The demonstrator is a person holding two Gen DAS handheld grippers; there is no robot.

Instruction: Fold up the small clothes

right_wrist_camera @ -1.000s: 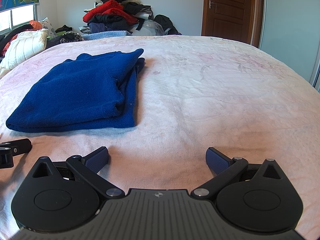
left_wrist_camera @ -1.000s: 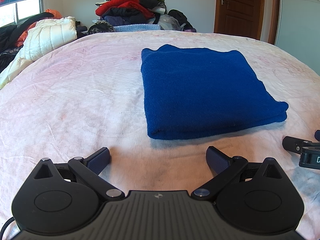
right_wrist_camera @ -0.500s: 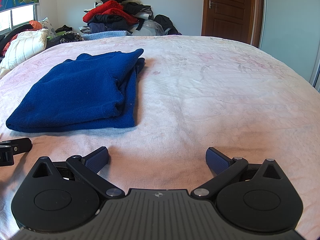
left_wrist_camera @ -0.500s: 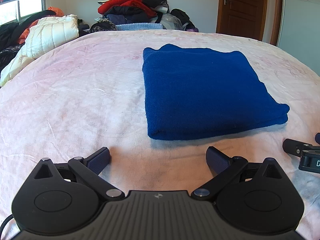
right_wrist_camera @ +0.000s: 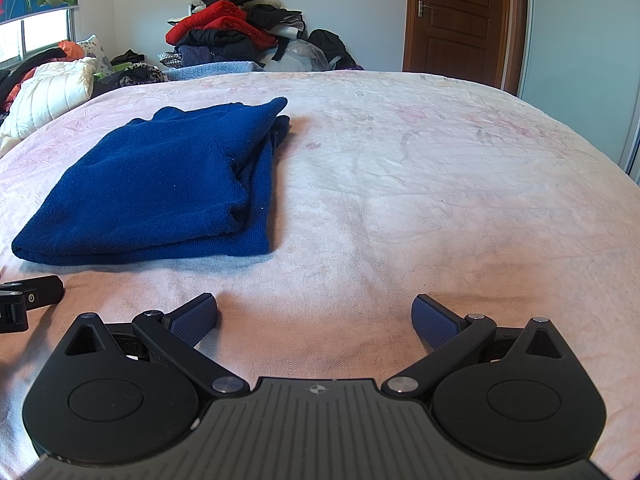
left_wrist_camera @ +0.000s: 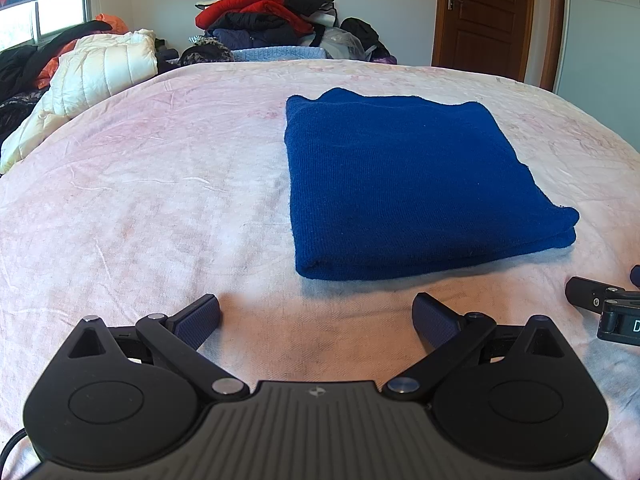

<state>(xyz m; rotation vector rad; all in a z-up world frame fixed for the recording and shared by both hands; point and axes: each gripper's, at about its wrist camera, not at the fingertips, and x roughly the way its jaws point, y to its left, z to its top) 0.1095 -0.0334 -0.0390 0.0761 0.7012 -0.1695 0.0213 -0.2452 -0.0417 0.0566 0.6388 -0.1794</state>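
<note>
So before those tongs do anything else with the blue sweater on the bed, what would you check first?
1. Left tongs open and empty: ok.
2. Right tongs open and empty: ok.
3. Blue sweater folded into a flat rectangle: ok from the left view.
4. Edges lined up: not ok; in the right view the layers along one side sit uneven, the lower one sticking out.
5. Pink bedsheet bare around the sweater: ok.
6. Both tongs clear of the sweater: ok, both sit short of its near edge.
</note>
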